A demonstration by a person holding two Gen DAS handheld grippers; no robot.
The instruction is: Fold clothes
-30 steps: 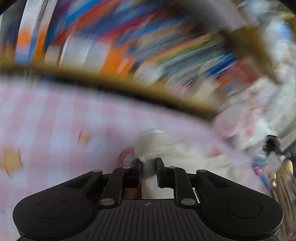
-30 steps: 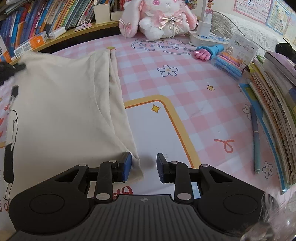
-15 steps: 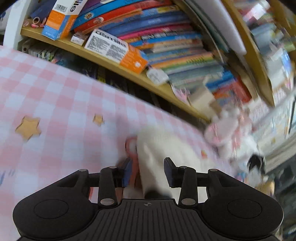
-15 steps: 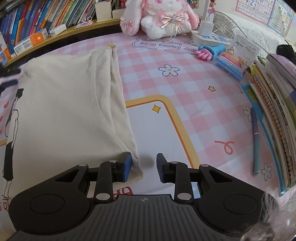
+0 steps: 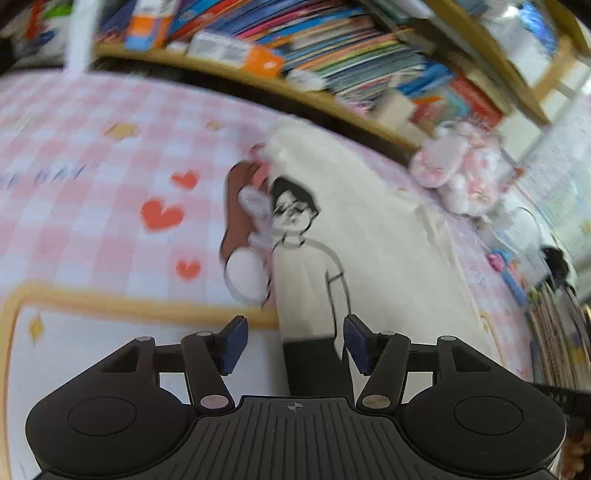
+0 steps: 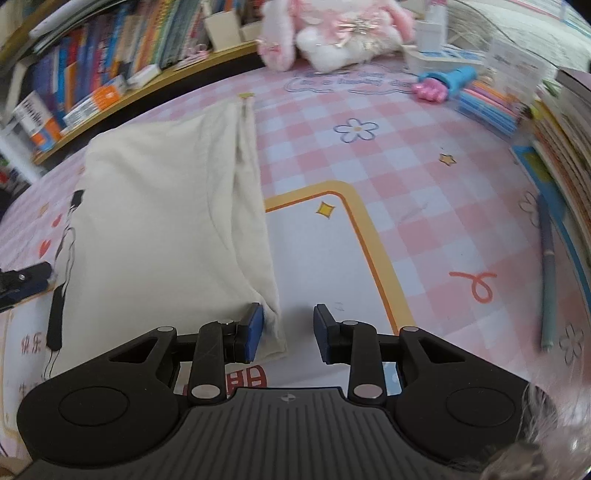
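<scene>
While the cream T-shirt [image 6: 159, 206] lies folded on the pink checked bench [image 6: 369, 162], both hand-held grippers stand at its near edge.
Left hand-held gripper [image 5: 293, 341]: jaws have just been opening and stand apart, the shirt's printed figure [image 5: 306, 258] between them, pads clear. Right hand-held gripper [image 6: 288, 328]: jaws part-open, left pad beside the shirt's corner, nothing gripped. Plush rabbit [image 6: 332, 33] sits beyond.
</scene>
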